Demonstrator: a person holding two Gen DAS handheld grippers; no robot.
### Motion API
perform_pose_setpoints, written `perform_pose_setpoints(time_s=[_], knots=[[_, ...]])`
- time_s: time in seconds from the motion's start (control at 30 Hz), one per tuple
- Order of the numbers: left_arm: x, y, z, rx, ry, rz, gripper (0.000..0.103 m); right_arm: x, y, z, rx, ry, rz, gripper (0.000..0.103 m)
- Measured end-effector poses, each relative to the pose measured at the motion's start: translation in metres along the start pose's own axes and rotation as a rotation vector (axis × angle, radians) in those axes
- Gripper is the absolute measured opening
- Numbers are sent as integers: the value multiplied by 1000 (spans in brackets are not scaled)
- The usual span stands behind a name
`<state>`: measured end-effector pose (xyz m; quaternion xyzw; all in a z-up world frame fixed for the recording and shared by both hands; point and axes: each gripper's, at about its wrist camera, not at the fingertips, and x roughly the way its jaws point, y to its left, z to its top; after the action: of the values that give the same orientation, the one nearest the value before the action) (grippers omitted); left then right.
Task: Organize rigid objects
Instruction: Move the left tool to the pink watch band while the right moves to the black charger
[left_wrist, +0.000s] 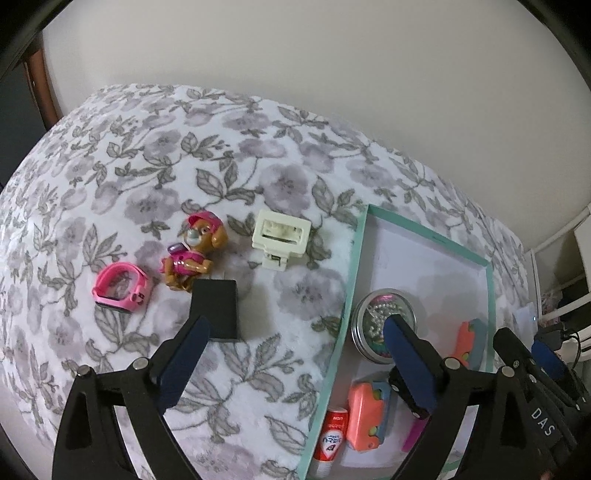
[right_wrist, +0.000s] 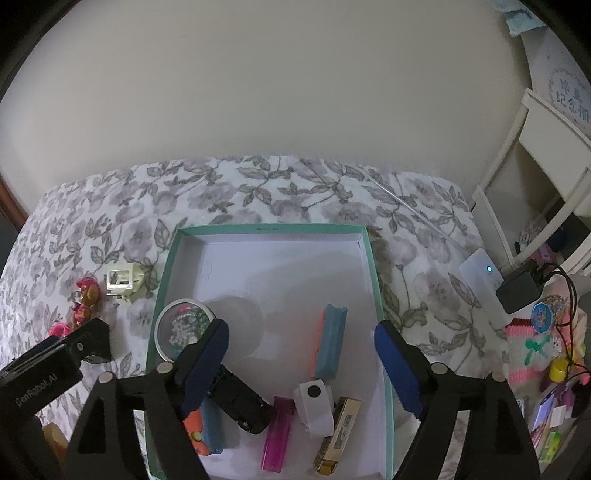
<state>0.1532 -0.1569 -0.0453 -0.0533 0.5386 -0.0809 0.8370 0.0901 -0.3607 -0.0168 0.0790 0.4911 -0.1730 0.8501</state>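
Left tongs (left_wrist: 295, 336) spread wide and empty over a floral bed (left_wrist: 147, 155), black charger block (left_wrist: 216, 308) lying just beyond one finger, right tongs (right_wrist: 301, 338) likewise parted, nothing gripped, above a teal-rimmed box (right_wrist: 271, 229) holding a round tin (right_wrist: 183, 328), black toy car (right_wrist: 240, 402) and pink lighter (right_wrist: 276, 432).

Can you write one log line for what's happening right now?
left hand-held gripper: open, empty | right hand-held gripper: open, over box | black block: on bed

Toy dog (left_wrist: 192, 254) left of box (left_wrist: 334, 354)

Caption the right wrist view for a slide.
Open right gripper above the teal box of sorted toys.
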Motion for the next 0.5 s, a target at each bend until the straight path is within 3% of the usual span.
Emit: perform_pose_setpoints(time_s=[0.17,0.5], knots=[[0,2,2,-7,0,3,96,-1,2,1,-8,-14,-15,101],[0,11,6,-25,-1,19,97,0,7,2,-10,-9,-12,101]])
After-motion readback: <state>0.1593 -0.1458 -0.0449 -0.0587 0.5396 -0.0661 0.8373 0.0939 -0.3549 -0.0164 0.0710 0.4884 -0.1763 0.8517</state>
